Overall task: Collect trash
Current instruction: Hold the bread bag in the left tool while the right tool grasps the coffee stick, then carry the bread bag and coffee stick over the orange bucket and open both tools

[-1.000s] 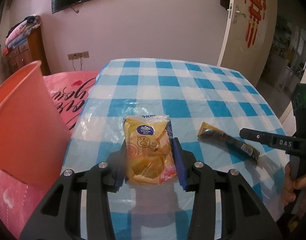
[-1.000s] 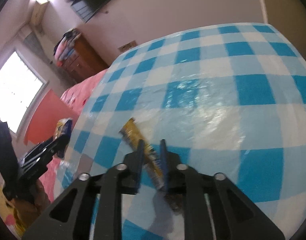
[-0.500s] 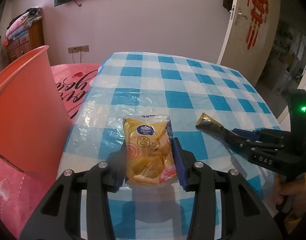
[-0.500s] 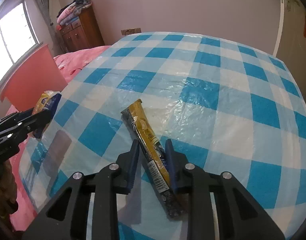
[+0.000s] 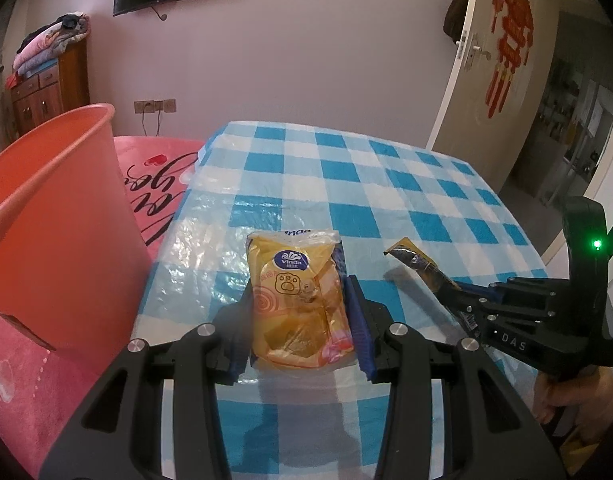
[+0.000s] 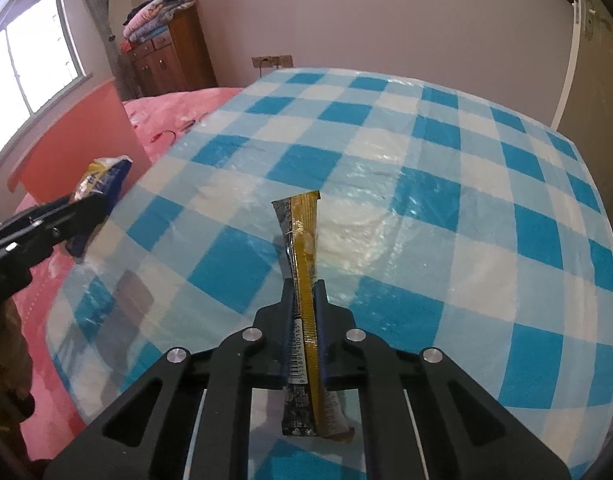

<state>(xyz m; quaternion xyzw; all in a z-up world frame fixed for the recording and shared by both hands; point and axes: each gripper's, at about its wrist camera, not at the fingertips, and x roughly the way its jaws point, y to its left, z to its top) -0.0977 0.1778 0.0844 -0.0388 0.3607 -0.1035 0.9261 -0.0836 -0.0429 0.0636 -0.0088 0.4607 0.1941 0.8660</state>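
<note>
the right gripper (image 6: pixel 304 300), open a second ago, has clamped the yellow stick wrapper (image 6: pixel 302 248) and lifted it off the checked tablecloth (image 6: pixel 446 184); the left gripper (image 5: pixel 300 312) still grips the tissue pack (image 5: pixel 298 300) near the orange bin (image 5: pixel 54 208).

Ahead of my fingers the checked surface (image 6: pixel 446 168) lies bare to its far edge, free to sweep across. On the left the orange bin (image 5: pixel 54 216) stands tall beside the surface, its wall blocking a low pass, its mouth open above. My right gripper (image 5: pixel 454 292) crowds the near right, close to my left gripper (image 5: pixel 298 312).
</note>
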